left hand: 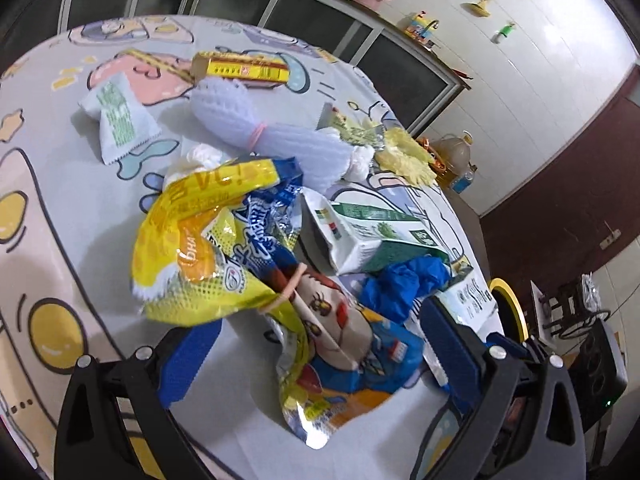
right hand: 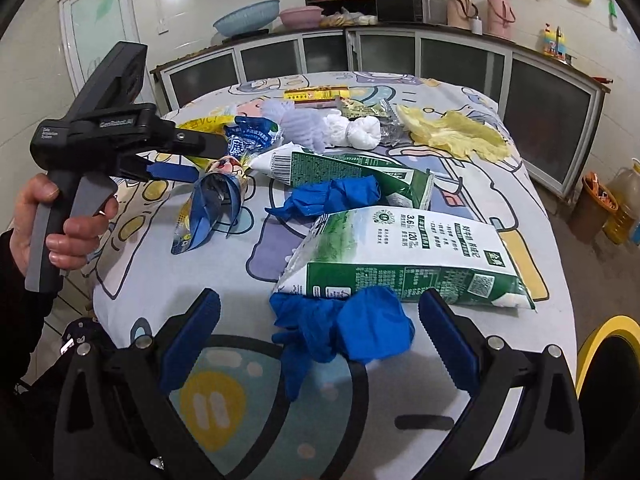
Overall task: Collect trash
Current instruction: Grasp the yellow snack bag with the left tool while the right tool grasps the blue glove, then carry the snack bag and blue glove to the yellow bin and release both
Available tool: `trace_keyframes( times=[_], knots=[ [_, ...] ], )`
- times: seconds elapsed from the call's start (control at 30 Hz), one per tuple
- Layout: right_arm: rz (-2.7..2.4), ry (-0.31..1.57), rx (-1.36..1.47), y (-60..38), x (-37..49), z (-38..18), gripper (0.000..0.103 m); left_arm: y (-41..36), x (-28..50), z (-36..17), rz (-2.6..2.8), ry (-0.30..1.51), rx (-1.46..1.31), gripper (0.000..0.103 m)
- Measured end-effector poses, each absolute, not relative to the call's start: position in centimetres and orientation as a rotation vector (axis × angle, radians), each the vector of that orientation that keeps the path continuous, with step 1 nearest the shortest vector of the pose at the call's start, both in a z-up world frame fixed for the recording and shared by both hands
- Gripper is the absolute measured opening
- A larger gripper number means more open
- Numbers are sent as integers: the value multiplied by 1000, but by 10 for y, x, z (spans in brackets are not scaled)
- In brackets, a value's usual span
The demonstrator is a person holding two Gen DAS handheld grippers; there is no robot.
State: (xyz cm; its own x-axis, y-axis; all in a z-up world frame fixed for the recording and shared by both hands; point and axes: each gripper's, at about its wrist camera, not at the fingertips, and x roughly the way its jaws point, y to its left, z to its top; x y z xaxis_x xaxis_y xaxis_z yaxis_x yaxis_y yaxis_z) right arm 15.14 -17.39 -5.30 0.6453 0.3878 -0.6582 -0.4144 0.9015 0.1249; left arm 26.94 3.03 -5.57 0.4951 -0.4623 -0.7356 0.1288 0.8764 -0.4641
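In the left wrist view my left gripper (left hand: 318, 320) is open, one blue finger on each side of a bundle of yellow and blue snack wrappers (left hand: 248, 256) tied with rubber bands. From the right wrist view, a hand (right hand: 60, 220) holds that left gripper (right hand: 192, 174) at the same bundle (right hand: 216, 188). My right gripper (right hand: 320, 298) is open at the table's near edge, and a crumpled blue glove (right hand: 352, 328) lies between its fingers. A second blue glove (right hand: 332, 196) lies farther in. Two green and white milk cartons (right hand: 404, 252) (right hand: 352, 168) lie on their sides.
The round table has a cartoon-print cloth (right hand: 180, 280). Farther back lie a white foam net (right hand: 292, 124), a tissue wad (right hand: 356, 132), cabbage leaves (right hand: 456, 132), a yellow box (right hand: 316, 94) and a white sachet (left hand: 120, 120). A yellow-rimmed bin (right hand: 604, 340) stands at the right edge.
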Motion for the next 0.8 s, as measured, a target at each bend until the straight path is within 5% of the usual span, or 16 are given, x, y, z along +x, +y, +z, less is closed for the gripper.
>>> trace_keyframes(
  times=[0.4, 0.43, 0.47, 0.5, 0.53, 0.57, 0.8],
  knots=[
    [478, 805, 37, -175, 165, -64, 94, 25, 297, -79, -335, 1029, -391, 94],
    [471, 809, 42, -176, 165, -65, 87, 24, 297, -78, -323, 1022, -379, 89],
    [461, 818, 38, -177, 166, -65, 68, 24, 297, -77, -299, 1015, -363, 64],
    [454, 830, 35, -177, 167, -67, 57, 25, 297, -78, -299, 1019, -358, 52],
    [456, 844, 39, -178, 167, -68, 37, 27, 297, -79, -310, 1024, -377, 49],
    [463, 851, 53, -180, 166, -69, 30, 30, 296, -78, -309, 1019, -400, 47],
    [507, 844, 147, -193, 148, -60, 20, 34, 272, -57, -330, 968, -362, 44]
  ],
)
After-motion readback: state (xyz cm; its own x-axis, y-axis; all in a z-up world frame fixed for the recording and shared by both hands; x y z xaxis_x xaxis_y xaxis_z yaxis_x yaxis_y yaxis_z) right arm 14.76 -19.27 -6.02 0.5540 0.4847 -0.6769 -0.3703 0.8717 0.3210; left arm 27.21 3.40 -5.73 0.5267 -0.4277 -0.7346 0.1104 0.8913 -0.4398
